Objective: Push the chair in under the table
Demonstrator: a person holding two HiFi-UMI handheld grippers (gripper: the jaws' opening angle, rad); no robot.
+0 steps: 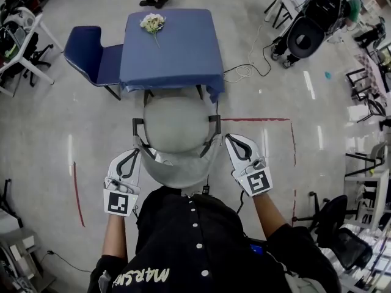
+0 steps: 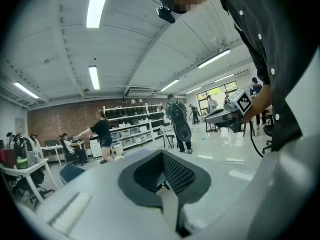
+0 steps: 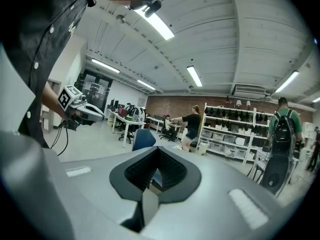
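A grey chair (image 1: 176, 122) stands at the near edge of the blue-clothed table (image 1: 183, 54), its seat front meeting the cloth's hem and its curved backrest (image 1: 177, 165) toward me. My left gripper (image 1: 134, 153) is shut, its tip at the backrest's left edge. My right gripper (image 1: 231, 140) is shut too, its tip beside the right armrest (image 1: 215, 126). In the head view I cannot tell whether either tip touches the chair. In the left gripper view the left gripper (image 2: 162, 156) holds nothing, and the right gripper (image 3: 159, 153) is likewise empty in its own view.
A bunch of white flowers (image 1: 153, 23) lies on the table's far side. A blue chair (image 1: 88, 52) is tucked at the table's left. Red tape lines (image 1: 292, 140) mark the floor. A white cable (image 1: 244, 72) runs right of the table. A person with a backpack (image 1: 311, 29) stands at far right.
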